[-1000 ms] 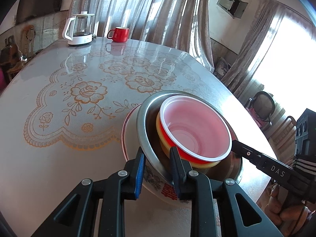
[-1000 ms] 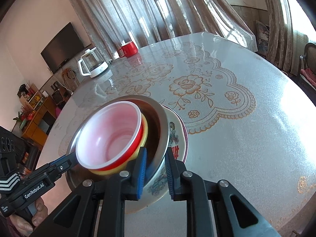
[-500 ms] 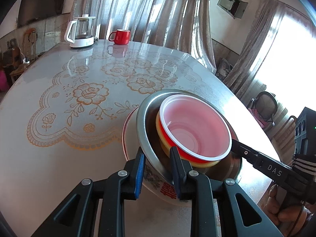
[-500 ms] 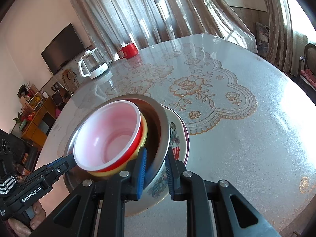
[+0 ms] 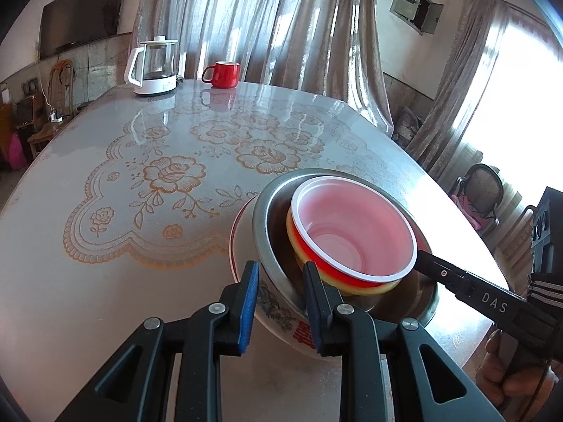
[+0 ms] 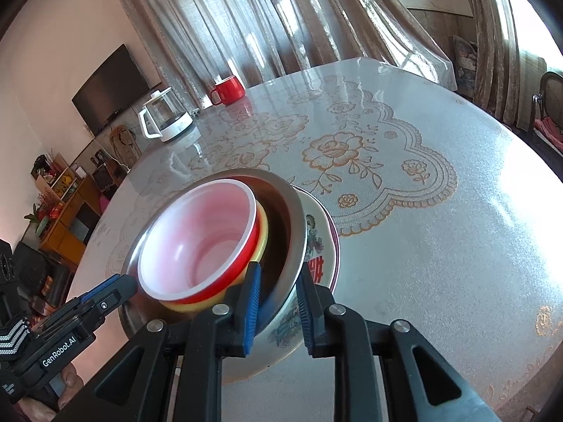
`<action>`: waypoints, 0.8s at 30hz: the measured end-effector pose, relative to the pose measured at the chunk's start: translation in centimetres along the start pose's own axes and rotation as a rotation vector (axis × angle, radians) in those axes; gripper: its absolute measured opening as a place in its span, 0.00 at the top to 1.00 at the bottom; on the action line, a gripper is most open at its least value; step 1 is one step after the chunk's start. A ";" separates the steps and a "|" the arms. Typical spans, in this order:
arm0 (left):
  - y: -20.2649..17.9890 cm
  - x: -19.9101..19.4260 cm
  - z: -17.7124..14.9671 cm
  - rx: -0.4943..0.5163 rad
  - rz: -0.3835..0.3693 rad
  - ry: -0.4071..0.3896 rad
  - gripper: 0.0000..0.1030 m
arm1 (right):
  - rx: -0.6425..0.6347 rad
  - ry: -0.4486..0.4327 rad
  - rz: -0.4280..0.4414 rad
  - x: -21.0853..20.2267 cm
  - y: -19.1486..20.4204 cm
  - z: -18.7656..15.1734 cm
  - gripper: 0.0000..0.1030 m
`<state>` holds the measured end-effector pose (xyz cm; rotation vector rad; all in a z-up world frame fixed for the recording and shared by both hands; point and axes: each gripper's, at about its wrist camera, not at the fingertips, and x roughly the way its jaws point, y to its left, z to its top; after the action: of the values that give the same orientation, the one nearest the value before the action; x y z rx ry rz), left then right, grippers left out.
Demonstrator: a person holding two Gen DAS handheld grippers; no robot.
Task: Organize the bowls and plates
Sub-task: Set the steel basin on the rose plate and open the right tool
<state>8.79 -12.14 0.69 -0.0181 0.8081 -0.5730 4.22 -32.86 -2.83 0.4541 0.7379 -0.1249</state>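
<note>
Glossy lace-patterned round table (image 5: 147,281) lay beneath the nested steel-and-plastic bowl stack (image 5: 352,232), whose opposite rims the left gripper (image 5: 281,290) and right gripper (image 6: 278,297) each clamped dead ahead.

Long beige curtains (image 5: 267,24) hang behind the round table (image 5: 105,281), strong daylight comes through the window (image 5: 524,81) on the right, and a dark television (image 5: 82,14) is on the pale wall above wooden furniture (image 6: 67,204)

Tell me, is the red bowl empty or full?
Empty. The red bowl shows only its bare pink-white inside in both views. It sits nested in a yellow bowl inside the steel bowl.
</note>
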 end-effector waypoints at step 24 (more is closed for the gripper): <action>-0.8 -4.2 -2.3 0.012 0.137 -0.100 0.50 | -0.052 -0.148 -0.100 -4.6 1.9 -1.1 0.69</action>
<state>4.52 -10.29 2.13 0.0195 0.7024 -0.4437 0.65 -30.85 0.22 0.3543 0.6169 -0.2303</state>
